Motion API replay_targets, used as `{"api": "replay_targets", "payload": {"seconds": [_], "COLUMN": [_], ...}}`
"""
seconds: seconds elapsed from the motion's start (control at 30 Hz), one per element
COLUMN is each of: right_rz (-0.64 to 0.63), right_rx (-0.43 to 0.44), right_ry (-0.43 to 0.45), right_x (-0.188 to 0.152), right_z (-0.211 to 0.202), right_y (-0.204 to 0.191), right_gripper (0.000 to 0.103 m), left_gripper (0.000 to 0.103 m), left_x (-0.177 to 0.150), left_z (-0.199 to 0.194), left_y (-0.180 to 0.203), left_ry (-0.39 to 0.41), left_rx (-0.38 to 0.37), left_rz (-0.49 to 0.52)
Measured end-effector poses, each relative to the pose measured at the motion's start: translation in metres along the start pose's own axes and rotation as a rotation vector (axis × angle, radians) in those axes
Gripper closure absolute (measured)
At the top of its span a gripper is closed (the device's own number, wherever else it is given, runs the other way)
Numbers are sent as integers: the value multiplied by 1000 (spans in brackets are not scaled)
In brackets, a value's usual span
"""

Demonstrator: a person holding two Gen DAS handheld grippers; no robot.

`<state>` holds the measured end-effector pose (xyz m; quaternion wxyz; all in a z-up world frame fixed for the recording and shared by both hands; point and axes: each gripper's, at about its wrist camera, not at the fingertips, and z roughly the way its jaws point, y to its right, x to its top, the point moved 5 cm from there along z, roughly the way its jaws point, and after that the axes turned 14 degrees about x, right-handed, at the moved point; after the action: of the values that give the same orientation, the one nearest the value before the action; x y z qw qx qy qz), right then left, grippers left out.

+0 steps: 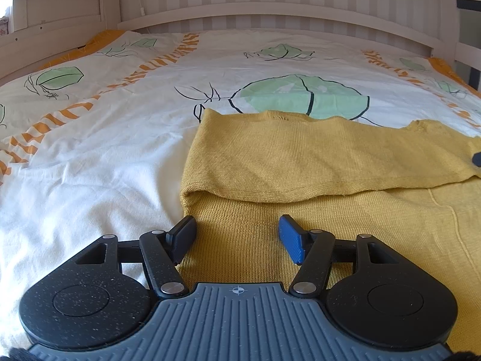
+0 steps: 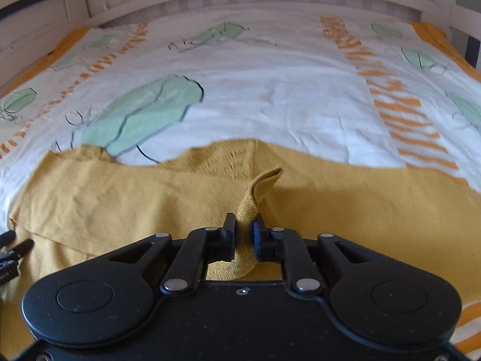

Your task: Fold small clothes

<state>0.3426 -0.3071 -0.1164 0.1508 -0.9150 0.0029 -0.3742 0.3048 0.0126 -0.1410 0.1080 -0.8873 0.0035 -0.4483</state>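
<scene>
Surface: bed with white duvet (image 1: 90, 165), green leaf prints, orange stripes; pale slatted headboard (image 1: 270, 9) at the far end.
Garment: mustard knit sweater (image 1: 315, 156) lies flat on the duvet, one part folded over across its body.
Right gripper (image 2: 244, 234): I have it clamped on a narrow strip of the sweater (image 2: 90, 204), strip end sticking up past the fingers.
Left gripper (image 1: 236, 234): I see the jaws spread apart, low over the sweater's near left edge, nothing between them.

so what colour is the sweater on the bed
Mustard yellow knit sweater, clearest in the left wrist view.
</scene>
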Motion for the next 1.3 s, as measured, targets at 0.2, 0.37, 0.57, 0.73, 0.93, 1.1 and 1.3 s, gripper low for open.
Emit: {"api": "replay_targets", "payload": {"seconds": [0.2, 0.37, 0.57, 0.73, 0.93, 1.1, 1.3], "right_rz": [28, 16, 72, 44, 2, -3, 9], "right_rx": [26, -14, -43, 96, 184, 327, 373], "right_ry": [56, 107, 130, 155, 126, 127, 157], "right_x": [-9, -16, -27, -23, -14, -11, -16], "right_z": [-14, -44, -80, -72, -36, -39, -67], "right_y": [7, 25, 65, 48, 16, -9, -9], "right_gripper": [50, 34, 34, 33, 33, 33, 26], "left_gripper": [43, 43, 43, 43, 42, 42, 42], "left_x": [-1, 0, 1, 1, 1, 1, 1], "left_z": [0, 1, 0, -1, -1, -1, -1], "left_y": [0, -2, 1, 3, 5, 5, 5], "left_ry": [0, -4, -8, -1, 1, 0, 0], "left_rx": [0, -1, 10, 24, 28, 30, 29], "left_rz": [0, 3, 23, 39, 42, 43, 41]}}
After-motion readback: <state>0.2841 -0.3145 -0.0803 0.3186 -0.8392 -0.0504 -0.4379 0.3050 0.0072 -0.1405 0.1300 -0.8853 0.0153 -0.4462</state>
